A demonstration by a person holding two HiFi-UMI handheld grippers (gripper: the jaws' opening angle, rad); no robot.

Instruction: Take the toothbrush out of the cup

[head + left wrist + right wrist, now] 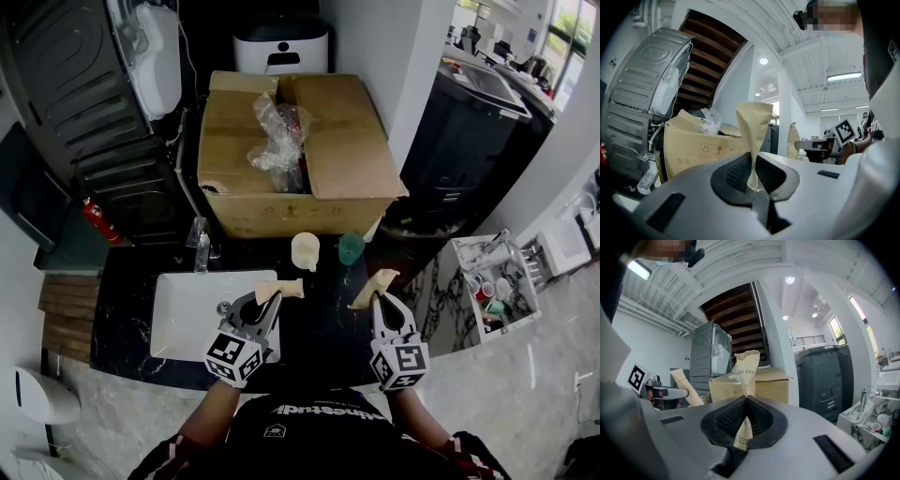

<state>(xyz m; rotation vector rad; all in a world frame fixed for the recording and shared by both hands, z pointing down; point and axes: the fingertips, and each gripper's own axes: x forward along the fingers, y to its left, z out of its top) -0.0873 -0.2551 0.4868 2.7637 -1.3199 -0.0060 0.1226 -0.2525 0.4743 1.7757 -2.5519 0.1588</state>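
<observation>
Left gripper is pressed shut on a tan paper packet. Right gripper pinches a second packet. These may be wrapped toothbrushes, but the print is only partly legible. Only the head view shows the cream cup and green cup. They stand upright and apart on the dark counter, between the packets and the cardboard box. The sink lies beside the left gripper.

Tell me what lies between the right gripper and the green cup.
Head view: the paper packet clamped in the right gripper, then only bare dark counter up to the green cup.
</observation>
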